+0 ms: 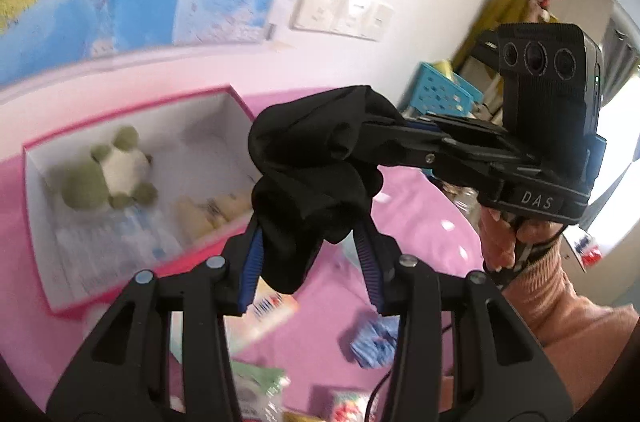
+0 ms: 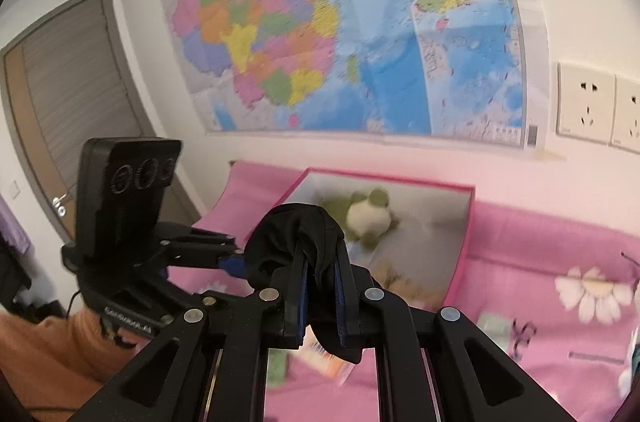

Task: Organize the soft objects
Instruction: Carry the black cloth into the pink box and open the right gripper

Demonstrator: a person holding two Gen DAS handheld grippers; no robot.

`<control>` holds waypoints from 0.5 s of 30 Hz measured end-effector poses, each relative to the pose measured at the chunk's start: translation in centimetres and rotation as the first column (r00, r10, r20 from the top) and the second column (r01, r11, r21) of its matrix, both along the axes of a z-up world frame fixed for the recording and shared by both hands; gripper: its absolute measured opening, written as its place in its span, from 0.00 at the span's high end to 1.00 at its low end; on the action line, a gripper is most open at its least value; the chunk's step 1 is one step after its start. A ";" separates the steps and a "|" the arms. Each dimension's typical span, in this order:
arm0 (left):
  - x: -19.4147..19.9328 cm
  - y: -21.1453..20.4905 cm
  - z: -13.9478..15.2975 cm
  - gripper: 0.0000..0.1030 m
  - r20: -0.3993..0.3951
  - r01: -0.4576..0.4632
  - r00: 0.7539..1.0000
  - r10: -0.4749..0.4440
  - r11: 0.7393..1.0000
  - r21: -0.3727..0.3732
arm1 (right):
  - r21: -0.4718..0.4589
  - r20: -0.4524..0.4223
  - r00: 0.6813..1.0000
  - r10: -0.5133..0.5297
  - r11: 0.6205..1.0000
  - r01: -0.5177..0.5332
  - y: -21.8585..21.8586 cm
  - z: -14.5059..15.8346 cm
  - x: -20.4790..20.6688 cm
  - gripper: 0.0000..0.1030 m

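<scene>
Black cloth (image 1: 316, 166) held in the air by both tongs, above a pink bed.
Right tongs (image 2: 320, 286) pinch it tight; left tongs (image 1: 312, 254) clasp its hanging end. Box (image 1: 40, 190) with plush frog (image 1: 112, 170) lies behind.

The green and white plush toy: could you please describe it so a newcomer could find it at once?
Below the wall map, an open pink-edged box sits on the pink bedspread. The plush toy lies in its far part. Unlike the beige soft toy beside it, it has a white belly and round olive-green limbs.
</scene>
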State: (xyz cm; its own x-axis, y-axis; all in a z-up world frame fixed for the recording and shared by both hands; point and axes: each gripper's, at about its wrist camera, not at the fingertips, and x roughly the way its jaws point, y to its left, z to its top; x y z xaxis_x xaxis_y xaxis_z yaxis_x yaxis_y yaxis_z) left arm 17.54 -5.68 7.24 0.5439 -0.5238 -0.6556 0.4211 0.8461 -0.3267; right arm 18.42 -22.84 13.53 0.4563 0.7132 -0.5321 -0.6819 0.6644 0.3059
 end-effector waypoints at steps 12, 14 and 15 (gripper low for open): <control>8.8 0.3 -2.4 0.56 -0.124 -0.102 0.986 0.114 0.990 0.096 | -0.059 -0.067 0.996 -0.066 0.996 0.062 2.1 -3.4 9.4 0.90; 9.9 0.2 -3.2 0.56 -0.147 -0.110 0.981 0.127 0.987 0.120 | -0.071 -0.083 0.994 -0.074 0.995 0.068 2.4 -4.3 10.4 0.90; 10.4 0.1 -3.7 0.56 -0.165 -0.115 0.977 0.136 0.985 0.127 | -0.079 -0.096 0.992 -0.084 0.994 0.077 2.5 -4.9 11.1 0.90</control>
